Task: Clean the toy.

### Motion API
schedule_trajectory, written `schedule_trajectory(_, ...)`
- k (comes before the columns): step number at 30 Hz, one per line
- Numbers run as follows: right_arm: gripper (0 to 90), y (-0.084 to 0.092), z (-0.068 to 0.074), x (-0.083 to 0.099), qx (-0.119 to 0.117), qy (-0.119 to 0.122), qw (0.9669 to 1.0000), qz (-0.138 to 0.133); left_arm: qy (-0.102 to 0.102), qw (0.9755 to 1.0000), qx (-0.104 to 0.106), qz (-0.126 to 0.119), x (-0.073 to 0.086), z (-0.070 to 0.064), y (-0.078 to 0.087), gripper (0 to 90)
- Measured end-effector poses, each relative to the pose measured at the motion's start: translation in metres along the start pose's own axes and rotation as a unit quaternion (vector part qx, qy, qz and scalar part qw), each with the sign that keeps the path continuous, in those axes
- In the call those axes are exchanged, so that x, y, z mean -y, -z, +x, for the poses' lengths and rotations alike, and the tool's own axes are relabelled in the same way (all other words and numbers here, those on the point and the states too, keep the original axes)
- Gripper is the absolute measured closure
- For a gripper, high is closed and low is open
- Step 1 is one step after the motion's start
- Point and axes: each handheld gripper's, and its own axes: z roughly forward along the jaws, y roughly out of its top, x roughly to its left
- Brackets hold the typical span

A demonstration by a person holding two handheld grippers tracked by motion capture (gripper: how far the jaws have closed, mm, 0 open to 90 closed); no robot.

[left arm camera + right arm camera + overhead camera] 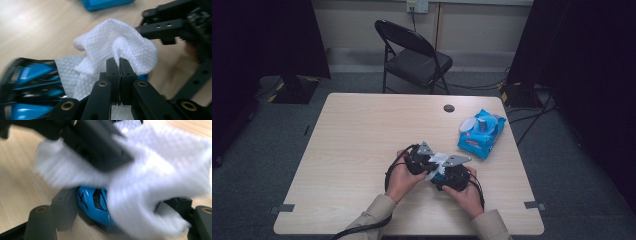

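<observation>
Table [362,150]: your two grippers meet near its front edge. Right gripper [120,220] clamps the blue toy car [93,206]; left gripper [119,62], pinched shut on the white wipe [120,42], presses it directly onto the car.

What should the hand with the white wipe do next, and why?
Probably rub the white wipe across the blue toy car. The left gripper is shut on a fold of the wipe, and the right gripper has the car between its jaws, seemingly holding it. The wipe already drapes over the car, so a short stroke looks like the natural next step.
</observation>
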Motion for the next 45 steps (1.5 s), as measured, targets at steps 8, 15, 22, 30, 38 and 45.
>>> schedule_trajectory(8, 25.9, 0.000, 0.000, 0.000, 0.000, 0.000, 1.0000, 0.000, 0.007, 0.9996, 0.027, 0.006, 0.001, -0.008, -0.009, 88.8)
schedule_trajectory(15, 25.9, 0.000, 0.000, 0.000, 0.000, -0.001, 1.0000, 0.000, 0.006, 0.9995, 0.030, 0.003, 0.003, -0.006, -0.011, 88.7)
schedule_trajectory(22, 25.9, 0.000, 0.000, 0.000, 0.000, -0.001, 1.0000, 0.000, -0.014, 0.9999, 0.007, 0.005, 0.002, -0.004, -0.006, 88.6)
schedule_trajectory(30, 25.9, 0.000, 0.000, 0.000, 0.000, 0.000, 1.0000, 0.000, 0.000, 0.9999, -0.012, -0.010, 0.004, 0.008, 0.003, 88.4)
schedule_trajectory(38, 25.9, 0.000, 0.000, 0.000, 0.000, 0.000, 1.0000, 0.000, 0.014, 0.9997, -0.009, -0.020, 0.004, 0.014, 0.004, 88.4)
schedule_trajectory(45, 25.9, 0.000, 0.000, 0.000, -0.001, 0.000, 1.0000, 0.000, 0.015, 0.9995, -0.011, -0.024, 0.004, 0.016, 0.006, 88.4)
